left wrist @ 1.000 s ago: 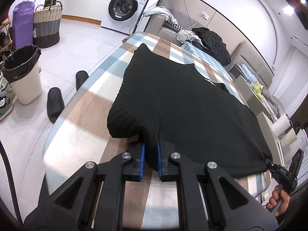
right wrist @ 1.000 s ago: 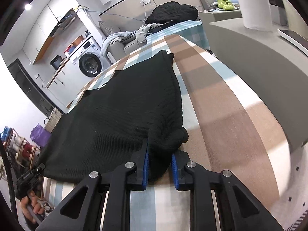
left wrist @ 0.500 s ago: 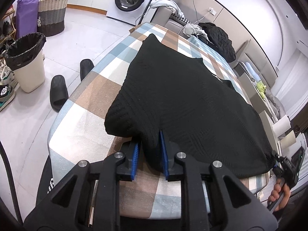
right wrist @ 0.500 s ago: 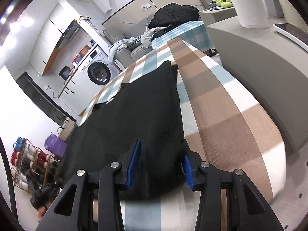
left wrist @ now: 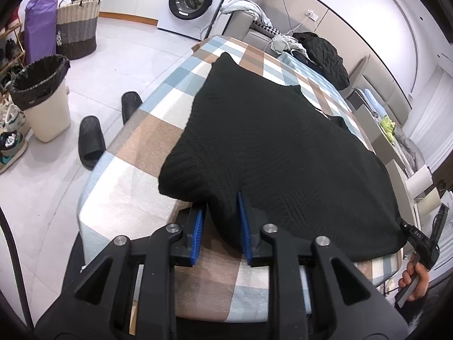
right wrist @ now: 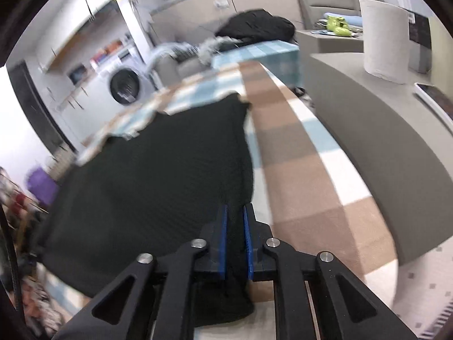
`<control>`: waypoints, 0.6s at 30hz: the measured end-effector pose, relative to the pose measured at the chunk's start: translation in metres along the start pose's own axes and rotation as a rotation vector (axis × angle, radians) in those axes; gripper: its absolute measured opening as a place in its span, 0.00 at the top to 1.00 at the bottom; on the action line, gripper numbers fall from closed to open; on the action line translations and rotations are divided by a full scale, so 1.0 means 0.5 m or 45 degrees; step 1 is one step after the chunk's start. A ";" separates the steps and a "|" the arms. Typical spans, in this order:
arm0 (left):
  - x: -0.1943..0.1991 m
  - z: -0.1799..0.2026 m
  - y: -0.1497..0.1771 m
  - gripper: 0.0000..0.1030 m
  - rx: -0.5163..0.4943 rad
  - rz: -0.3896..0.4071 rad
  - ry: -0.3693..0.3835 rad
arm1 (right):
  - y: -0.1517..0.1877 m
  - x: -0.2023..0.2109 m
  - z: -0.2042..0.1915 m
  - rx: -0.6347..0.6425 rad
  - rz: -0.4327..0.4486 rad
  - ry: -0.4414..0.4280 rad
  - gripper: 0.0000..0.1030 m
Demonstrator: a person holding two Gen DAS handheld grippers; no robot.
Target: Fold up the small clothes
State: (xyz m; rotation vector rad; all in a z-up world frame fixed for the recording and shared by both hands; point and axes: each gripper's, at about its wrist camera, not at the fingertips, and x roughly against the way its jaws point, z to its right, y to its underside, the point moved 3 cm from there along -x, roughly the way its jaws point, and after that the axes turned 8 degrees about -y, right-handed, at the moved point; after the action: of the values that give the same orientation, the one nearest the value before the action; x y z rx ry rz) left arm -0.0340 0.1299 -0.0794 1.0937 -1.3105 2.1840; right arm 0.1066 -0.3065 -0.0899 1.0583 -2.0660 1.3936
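Left wrist view: the left tongs (left wrist: 220,231) sit at the near edge of the table (left wrist: 133,181), which wears a checked cloth. Their jaws have just been opening and now stand slightly apart, with a fold of the black knit sweater (left wrist: 271,153) bunched between the blue pads (left wrist: 198,231); the cloth looks loosely caught, and I cannot tell whether it is firmly pinched. The sweater lies spread flat on the table, its long axis running away from the tongs toward the far end. At the right edge a hand (left wrist: 414,279) carries the other tool, at the sweater's opposite near corner.

Right wrist view, blurred: the right tongs (right wrist: 235,240) have just been closing and now stand narrow, pinching the near right corner of the black knit sweater (right wrist: 158,175), the fabric squeezed between the pads (right wrist: 222,240). The garment stretches ahead and to the left; bare checked table (right wrist: 305,175) lies to the right.

Both tongs hold the same near hem, one at each corner, so any fold would likely carry that edge forward along the long axis. The right side seems the more secure grip.
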 end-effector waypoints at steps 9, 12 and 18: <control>0.071 -0.019 -0.033 0.36 -0.058 0.197 -0.181 | -0.006 0.077 -0.065 0.105 0.138 -0.072 0.56; 0.093 -0.019 -0.040 0.35 -0.068 0.222 -0.143 | 0.005 0.046 -0.099 0.138 0.082 -0.129 0.56; 0.102 0.007 -0.030 0.29 -0.119 0.212 -0.064 | 0.019 -0.059 -0.174 0.257 -0.055 -0.167 0.68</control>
State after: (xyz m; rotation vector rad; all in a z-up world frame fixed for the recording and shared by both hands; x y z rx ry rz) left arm -0.0551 0.1305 -0.0306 1.0438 -1.5606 2.1983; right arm 0.1118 -0.2146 -0.0810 1.2999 -2.0105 1.5746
